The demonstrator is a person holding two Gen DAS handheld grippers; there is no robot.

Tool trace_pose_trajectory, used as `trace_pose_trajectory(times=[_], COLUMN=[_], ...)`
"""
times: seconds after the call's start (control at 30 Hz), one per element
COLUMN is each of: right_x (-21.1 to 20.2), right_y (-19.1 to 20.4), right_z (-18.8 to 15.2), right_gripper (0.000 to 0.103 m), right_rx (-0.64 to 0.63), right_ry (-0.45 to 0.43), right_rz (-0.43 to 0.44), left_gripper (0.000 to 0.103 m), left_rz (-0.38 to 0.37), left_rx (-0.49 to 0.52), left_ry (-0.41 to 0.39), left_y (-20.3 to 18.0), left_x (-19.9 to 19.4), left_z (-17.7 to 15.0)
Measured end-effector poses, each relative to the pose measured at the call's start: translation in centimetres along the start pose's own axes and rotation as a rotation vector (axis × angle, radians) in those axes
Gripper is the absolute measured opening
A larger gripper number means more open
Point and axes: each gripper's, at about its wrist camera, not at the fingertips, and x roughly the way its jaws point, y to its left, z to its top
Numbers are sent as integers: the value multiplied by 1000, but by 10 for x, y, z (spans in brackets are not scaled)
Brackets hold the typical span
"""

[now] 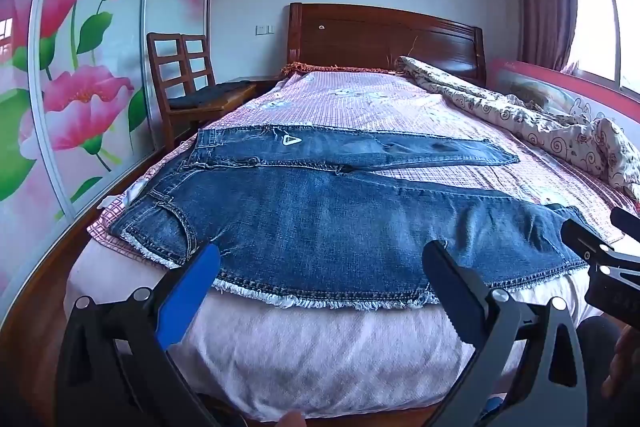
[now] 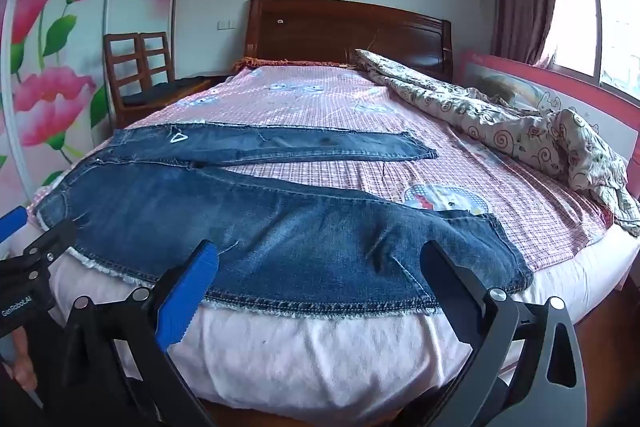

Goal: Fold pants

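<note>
Both tools, left tool (image 1: 320,259) and right tool (image 2: 320,259), gape wide over frayed denim pants (image 1: 320,219)

You are carrying two matching black-framed tools: the left gripper (image 1: 320,267) and right gripper (image 2: 320,265) are each showing one ridged blue finger pad, one black pad and round silver pivot screws. White "GenRobot.AI" lettering is running along the left tool's black body.
</note>
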Motion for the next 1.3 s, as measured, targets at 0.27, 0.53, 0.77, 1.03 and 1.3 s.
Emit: trace_pose_trajectory(times=[0.27,0.53,0.77,1.03,1.3], right_x=[1,1,1,0,1], right_y=[1,2,4,10,8], right_z=[-2,-3,-4,-4,-4], right_gripper=[100,100,100,100,100], right_rx=[3,3,-3,-12,-2], right_ry=[0,-1,3,-3,2], right_rz=[0,0,13,30,27], left_gripper=[101,101,101,101,101], left_rz=[0,-1,3,3,2], left_rx=[5,2,-1,-2,1], left_ry=[7,3,6,8,1], left_y=[1,1,0,1,2], left_x=[1,2,3,3,3], left_z=[-1,-3,-3,-2,-3])
